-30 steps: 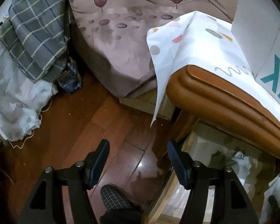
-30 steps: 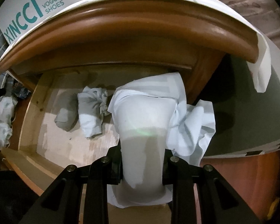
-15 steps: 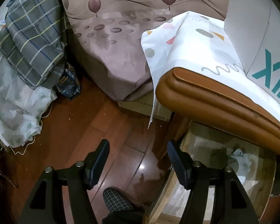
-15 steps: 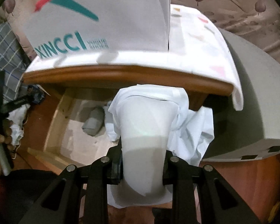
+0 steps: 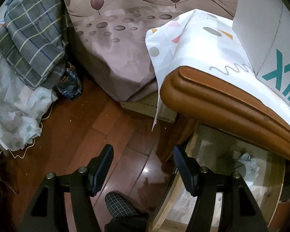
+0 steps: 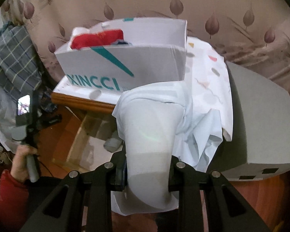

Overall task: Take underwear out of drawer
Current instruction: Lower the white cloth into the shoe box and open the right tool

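Above the open pale-wood drawer (image 6: 81, 135), the right gripper (image 6: 147, 176) has its jaws pinched narrow on a pale white cloth pair of underwear (image 6: 150, 127), which drapes forward over the fingers and hangs loose to the right. The garment looks clear of the drawer, in front of the brown-edged wooden bedside cabinet (image 6: 81, 101). The left gripper (image 5: 143, 166) hangs over the dark red wooden floor (image 5: 83, 127) at the drawer's left edge, jaws standing apart with nothing between them.

The step in hand seems to be carrying the garment away. To do it well, I would keep the pinch firm on the folded middle, since the trailing right side could snag the cabinet's top edge or the patterned white cover cloth (image 6: 208, 81) lying on it. A drop spot should be chosen before letting go; the open white cardboard shoe box (image 6: 123, 65) with teal lettering on the cabinet top is near, though whether it is the target I cannot tell.

Counts: two grippers; one garment held; in the drawer, one crumpled light cloth piece (image 5: 248, 164) shows in the left view and one grey rolled piece (image 6: 112, 143) in the right view. One shoe box holds one red cloth item (image 6: 98, 38).
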Demonstrator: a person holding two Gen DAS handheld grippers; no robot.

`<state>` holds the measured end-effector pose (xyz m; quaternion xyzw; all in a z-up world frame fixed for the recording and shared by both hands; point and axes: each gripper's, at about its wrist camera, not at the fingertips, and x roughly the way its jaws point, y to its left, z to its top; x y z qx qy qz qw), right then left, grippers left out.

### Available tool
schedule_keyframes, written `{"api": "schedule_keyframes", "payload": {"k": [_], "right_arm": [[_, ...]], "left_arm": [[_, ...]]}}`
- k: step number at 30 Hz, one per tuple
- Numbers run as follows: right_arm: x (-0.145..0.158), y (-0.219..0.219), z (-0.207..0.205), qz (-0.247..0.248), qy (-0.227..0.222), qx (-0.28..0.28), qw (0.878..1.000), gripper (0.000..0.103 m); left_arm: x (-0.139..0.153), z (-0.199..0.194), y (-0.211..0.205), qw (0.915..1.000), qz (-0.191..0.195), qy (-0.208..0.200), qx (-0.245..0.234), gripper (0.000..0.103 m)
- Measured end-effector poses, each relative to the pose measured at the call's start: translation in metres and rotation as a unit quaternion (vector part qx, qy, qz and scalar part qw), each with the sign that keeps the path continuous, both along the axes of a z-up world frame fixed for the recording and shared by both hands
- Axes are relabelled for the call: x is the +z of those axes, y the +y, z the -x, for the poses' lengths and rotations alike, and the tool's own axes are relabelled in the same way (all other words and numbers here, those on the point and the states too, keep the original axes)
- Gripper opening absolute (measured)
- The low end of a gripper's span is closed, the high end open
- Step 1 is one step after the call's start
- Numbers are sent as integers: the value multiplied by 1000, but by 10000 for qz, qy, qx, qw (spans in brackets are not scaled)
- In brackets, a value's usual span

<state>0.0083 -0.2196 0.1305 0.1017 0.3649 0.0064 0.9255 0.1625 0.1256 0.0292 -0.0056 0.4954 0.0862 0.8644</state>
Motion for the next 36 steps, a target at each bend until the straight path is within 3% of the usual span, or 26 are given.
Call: {"api": "schedule_keyframes", "payload": {"k": [8,18,22,33,36], "right_arm": [[68,-7,-7,160,-613,-12,9980,25],[130,-26,-77,579,-967,-234,9934,26],[130,-32,-110,568,-834,-304,9944,27],[87,-34,-187,706,-94,-346,9969,28],[78,-30,-202,838,-67,-353,9958,30]], "left_arm": [[-1,0,3,10000,32,48,72,66],[-1,-2,6,9999,50,61,137,66],[-1,-2,6,9998,44,79,150,66],[-1,0,4,9999,3,93,103,66],[-1,0,5,9999,8,97,100,66]]}}
